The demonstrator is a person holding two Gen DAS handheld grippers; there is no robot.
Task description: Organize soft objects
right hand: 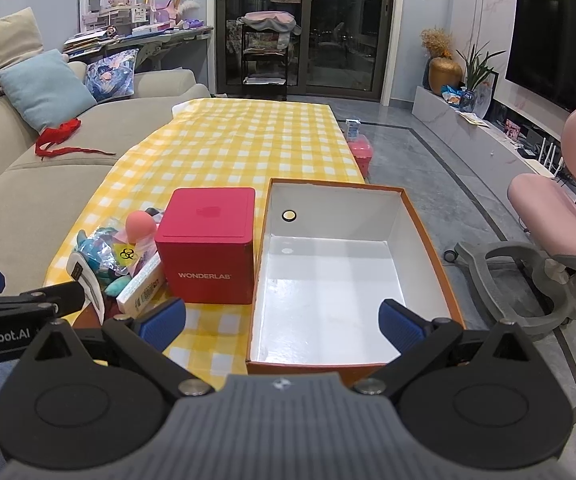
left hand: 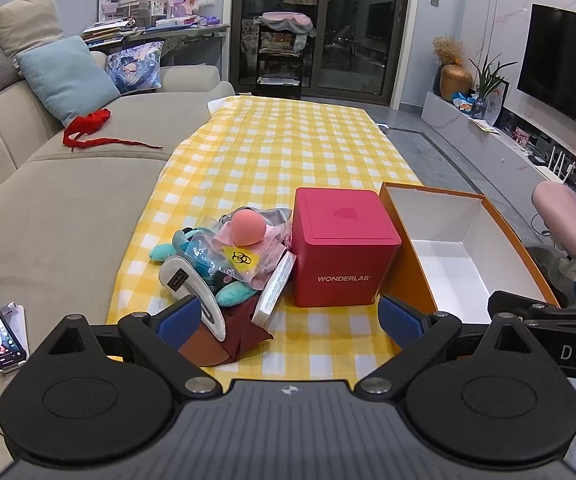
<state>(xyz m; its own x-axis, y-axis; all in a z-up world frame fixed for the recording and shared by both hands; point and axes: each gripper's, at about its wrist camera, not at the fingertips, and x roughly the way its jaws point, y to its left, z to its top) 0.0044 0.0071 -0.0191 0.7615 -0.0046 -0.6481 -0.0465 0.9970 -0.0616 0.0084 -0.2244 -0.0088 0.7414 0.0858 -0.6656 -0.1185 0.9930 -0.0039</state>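
The left gripper (left hand: 290, 318) is spread wide and holds nothing. The right gripper (right hand: 281, 320) is spread wide too, with nothing in it. A pile of soft toys (left hand: 223, 260) sits on the yellow checked cloth (left hand: 271, 148), near the left side. A pink ball (left hand: 247, 228) rests on top. Just right of the pile stands a red box (left hand: 342, 248). Right of that lies an open orange box (right hand: 428, 236), white inside.

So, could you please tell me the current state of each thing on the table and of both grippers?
Orange box: open, empty.
Red WONDERLAB box: lid shut, upright.
Soft-object pile: heaped, untouched.
Left hand-held gripper: open, empty.
Right hand-held gripper: open, empty.
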